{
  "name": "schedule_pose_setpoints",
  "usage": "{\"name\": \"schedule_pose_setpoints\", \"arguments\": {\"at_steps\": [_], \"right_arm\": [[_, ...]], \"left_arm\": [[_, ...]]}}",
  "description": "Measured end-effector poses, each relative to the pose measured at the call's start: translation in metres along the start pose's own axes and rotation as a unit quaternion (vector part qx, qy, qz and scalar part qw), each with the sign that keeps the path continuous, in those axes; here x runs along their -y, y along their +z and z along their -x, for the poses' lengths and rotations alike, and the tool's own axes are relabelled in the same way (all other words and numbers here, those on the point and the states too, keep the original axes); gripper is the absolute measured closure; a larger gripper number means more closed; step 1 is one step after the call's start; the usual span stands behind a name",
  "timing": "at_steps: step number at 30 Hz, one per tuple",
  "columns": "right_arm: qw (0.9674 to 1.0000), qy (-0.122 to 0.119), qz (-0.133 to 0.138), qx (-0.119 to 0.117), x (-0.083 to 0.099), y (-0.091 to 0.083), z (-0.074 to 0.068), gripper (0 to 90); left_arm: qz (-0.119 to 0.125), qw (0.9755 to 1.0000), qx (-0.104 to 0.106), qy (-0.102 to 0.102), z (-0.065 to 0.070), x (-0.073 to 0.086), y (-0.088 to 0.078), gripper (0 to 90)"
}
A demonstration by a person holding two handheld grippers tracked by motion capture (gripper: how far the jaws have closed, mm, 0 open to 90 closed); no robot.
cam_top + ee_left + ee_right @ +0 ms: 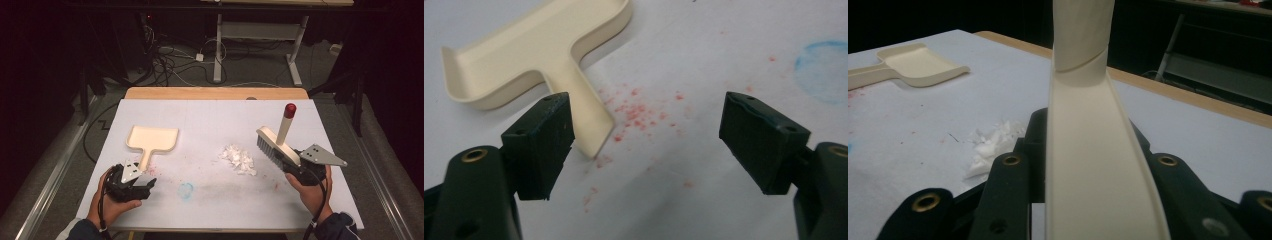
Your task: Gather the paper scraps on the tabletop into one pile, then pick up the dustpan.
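A cream dustpan [152, 139] lies on the white table cover at the left, its handle toward me. My left gripper [145, 186] stands open just in front of that handle; in the left gripper view the dustpan [539, 50] has its handle end beside the left jaw, with nothing between the jaws. My right gripper [295, 167] is shut on a cream brush [276, 145] with grey bristles and a red-tipped handle pointing up. The brush [1088, 150] runs up between the jaws in the right gripper view. A pile of white scraps [239, 159] lies left of the bristles.
Red specks and a blue ring stain [186, 190] mark the cover between my hands. The wooden table edge [215, 93] runs along the back. Beyond it are cables on the floor and the legs of a white desk [218, 50].
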State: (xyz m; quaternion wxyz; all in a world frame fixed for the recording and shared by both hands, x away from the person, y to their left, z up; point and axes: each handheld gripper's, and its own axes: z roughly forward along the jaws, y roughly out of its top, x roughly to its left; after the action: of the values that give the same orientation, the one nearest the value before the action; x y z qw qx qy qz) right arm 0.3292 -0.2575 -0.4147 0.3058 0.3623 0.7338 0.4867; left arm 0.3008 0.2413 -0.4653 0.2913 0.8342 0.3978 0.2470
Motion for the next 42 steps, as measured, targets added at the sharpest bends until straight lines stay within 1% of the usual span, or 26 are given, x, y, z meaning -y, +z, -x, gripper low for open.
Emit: {"name": "schedule_pose_setpoints", "arguments": {"at_steps": [1, 2, 3, 5, 6, 8, 9, 12, 13, 15, 17, 18, 19, 21, 24, 26, 29, 31, 36, 40, 41, 42], "right_arm": [[1.0000, 0.003, -0.001, 0.002, 0.001, 0.000, 0.002, 67.7], [1.0000, 0.001, -0.002, 0.004, 0.002, -0.001, 0.003, 67.7], [1.0000, 0.005, -0.003, 0.006, 0.003, -0.001, 0.005, 67.7], [0.9999, 0.004, -0.006, 0.009, 0.005, -0.002, 0.007, 67.7], [0.9999, 0.002, -0.006, 0.011, 0.005, -0.002, 0.008, 67.7], [0.9998, 0.007, -0.010, 0.014, 0.007, -0.003, 0.008, 67.7], [0.9998, 0.003, -0.010, 0.015, 0.007, -0.003, 0.009, 67.7], [0.9998, 0.004, -0.012, 0.016, 0.008, -0.003, 0.009, 67.7], [0.9998, 0.006, -0.013, 0.016, 0.008, -0.004, 0.009, 67.7], [0.9998, 0.003, -0.014, 0.017, 0.009, -0.003, 0.009, 67.7], [0.9998, 0.002, -0.015, 0.015, 0.010, -0.003, 0.009, 67.7], [0.9998, 0.000, -0.015, 0.015, 0.010, -0.003, 0.009, 67.7], [0.9998, 0.004, -0.016, 0.015, 0.010, -0.003, 0.009, 67.7], [0.9997, 0.004, -0.017, 0.015, 0.011, -0.002, 0.009, 67.7], [0.9997, 0.005, -0.019, 0.013, 0.011, -0.001, 0.008, 67.7], [0.9997, 0.003, -0.020, 0.012, 0.012, -0.001, 0.007, 67.7], [0.9997, 0.006, -0.022, 0.012, 0.014, 0.000, 0.006, 67.6], [0.9997, 0.002, -0.023, 0.012, 0.014, 0.000, 0.005, 67.7], [0.9997, 0.000, -0.023, 0.009, 0.015, 0.000, 0.004, 67.6], [0.9997, 0.003, -0.023, 0.009, 0.015, 0.001, 0.006, 67.6], [0.9996, 0.006, -0.024, 0.010, 0.016, 0.001, 0.006, 67.6], [0.9996, 0.007, -0.024, 0.010, 0.016, 0.001, 0.006, 67.6]], "left_arm": [[-0.005, 1.0000, -0.006, -0.004, -0.003, 0.001, 0.001, 21.1], [-0.008, 0.9998, -0.008, -0.014, -0.006, 0.003, 0.003, 21.1], [-0.012, 0.9996, -0.008, -0.025, -0.009, 0.004, 0.004, 21.2], [-0.016, 0.9990, -0.008, -0.041, -0.013, 0.006, 0.006, 21.1], [-0.018, 0.9987, -0.007, -0.047, -0.015, 0.007, 0.006, 21.1], [-0.023, 0.9981, -0.006, -0.057, -0.017, 0.008, 0.008, 21.1], [-0.022, 0.9977, -0.003, -0.063, -0.018, 0.008, 0.008, 21.1], [-0.025, 0.9966, 0.007, -0.078, -0.020, 0.007, 0.012, 21.1], [-0.028, 0.9959, 0.011, -0.085, -0.022, 0.006, 0.014, 21.1], [-0.029, 0.9943, 0.020, -0.101, -0.025, 0.004, 0.018, 21.1], [-0.033, 0.9922, 0.023, -0.118, -0.030, 0.002, 0.023, 21.2], [-0.033, 0.9914, 0.026, -0.124, -0.032, 0.001, 0.026, 21.1], [-0.032, 0.9906, 0.028, -0.130, -0.034, 0.000, 0.028, 21.1], [-0.035, 0.9890, 0.029, -0.140, -0.037, -0.001, 0.033, 21.1], [-0.040, 0.9871, 0.032, -0.152, -0.041, -0.003, 0.042, 21.9], [-0.045, 0.9861, 0.028, -0.158, -0.043, -0.004, 0.047, 22.1], [-0.042, 0.9864, 0.023, -0.157, -0.045, -0.007, 0.052, 22.2], [-0.039, 0.9864, 0.022, -0.158, -0.046, -0.010, 0.056, 22.1], [-0.033, 0.9851, 0.014, -0.168, -0.051, -0.016, 0.064, 22.4], [-0.032, 0.9837, 0.002, -0.177, -0.057, -0.021, 0.070, 26.5], [-0.032, 0.9838, 0.001, -0.176, -0.059, -0.022, 0.072, 27.5], [-0.031, 0.9832, 0.001, -0.180, -0.060, -0.023, 0.073, 27.5]]}}
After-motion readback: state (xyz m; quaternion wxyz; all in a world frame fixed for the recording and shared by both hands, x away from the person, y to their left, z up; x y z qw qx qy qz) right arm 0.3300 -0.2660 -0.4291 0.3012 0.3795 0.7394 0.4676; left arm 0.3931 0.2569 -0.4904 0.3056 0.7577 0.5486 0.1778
